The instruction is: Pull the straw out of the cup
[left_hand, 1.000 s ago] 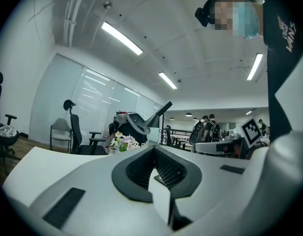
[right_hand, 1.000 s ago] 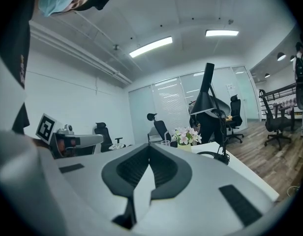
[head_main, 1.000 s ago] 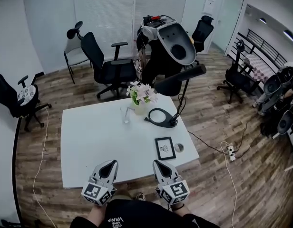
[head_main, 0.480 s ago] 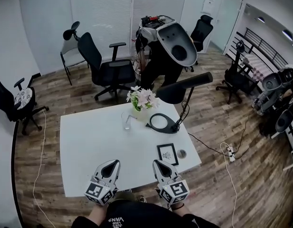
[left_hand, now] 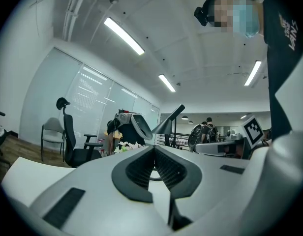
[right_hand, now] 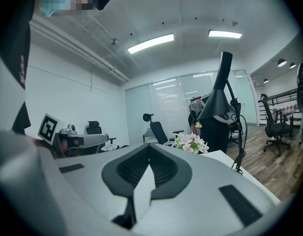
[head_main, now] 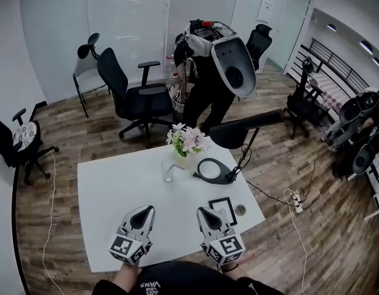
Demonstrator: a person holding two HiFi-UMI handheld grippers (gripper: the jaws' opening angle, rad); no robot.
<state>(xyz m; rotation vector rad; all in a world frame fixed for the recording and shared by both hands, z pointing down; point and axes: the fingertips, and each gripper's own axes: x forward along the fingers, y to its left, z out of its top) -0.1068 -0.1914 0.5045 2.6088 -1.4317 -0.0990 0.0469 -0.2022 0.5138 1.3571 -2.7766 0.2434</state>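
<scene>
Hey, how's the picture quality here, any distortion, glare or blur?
Head view: strong fisheye bends the walls and floor around the white table; the light is even, but the clear cup is tiny. Left gripper view: dark round vignette, bright ceiling light strip, its own jaws fill the lower half. Right gripper view: same vignette, mosaic patch at top left.

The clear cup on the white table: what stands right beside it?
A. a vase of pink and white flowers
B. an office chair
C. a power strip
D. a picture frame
A: the cup stands toward the far side of the table, just left of the vase of flowers, while the picture frame lies apart from it, nearer the person.
</scene>
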